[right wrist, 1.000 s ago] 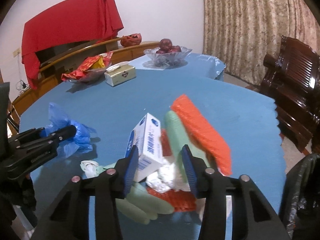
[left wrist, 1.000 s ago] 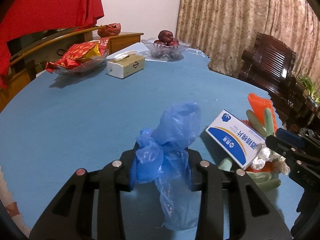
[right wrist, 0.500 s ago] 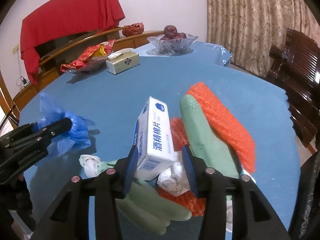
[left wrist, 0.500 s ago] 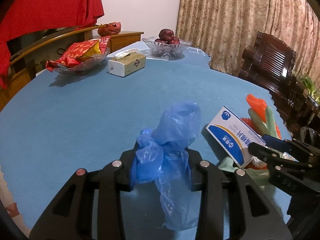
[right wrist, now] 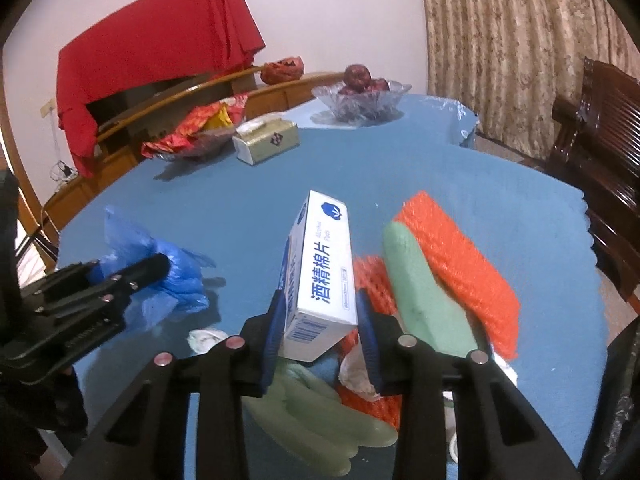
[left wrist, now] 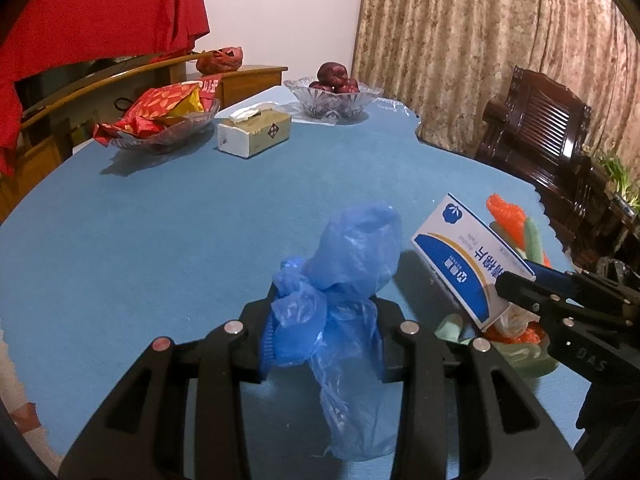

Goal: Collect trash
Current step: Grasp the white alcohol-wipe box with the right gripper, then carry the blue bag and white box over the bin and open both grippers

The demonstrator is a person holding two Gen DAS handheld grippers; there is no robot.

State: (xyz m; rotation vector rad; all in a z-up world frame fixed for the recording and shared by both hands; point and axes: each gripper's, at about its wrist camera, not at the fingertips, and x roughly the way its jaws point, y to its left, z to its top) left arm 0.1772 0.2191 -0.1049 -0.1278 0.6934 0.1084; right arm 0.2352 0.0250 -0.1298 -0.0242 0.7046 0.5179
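Right gripper (right wrist: 320, 332) is closing on the light, crushable box (right wrist: 320, 280) near the table's (right wrist: 400, 176) right edge; grip its short sides. Left gripper (left wrist: 320, 332) clamps the limp blue bag (left wrist: 340, 280).

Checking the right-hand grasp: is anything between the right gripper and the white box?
Nothing visible. The white box already sits between the closing jaws of the right gripper, above the foam and tissue trash.
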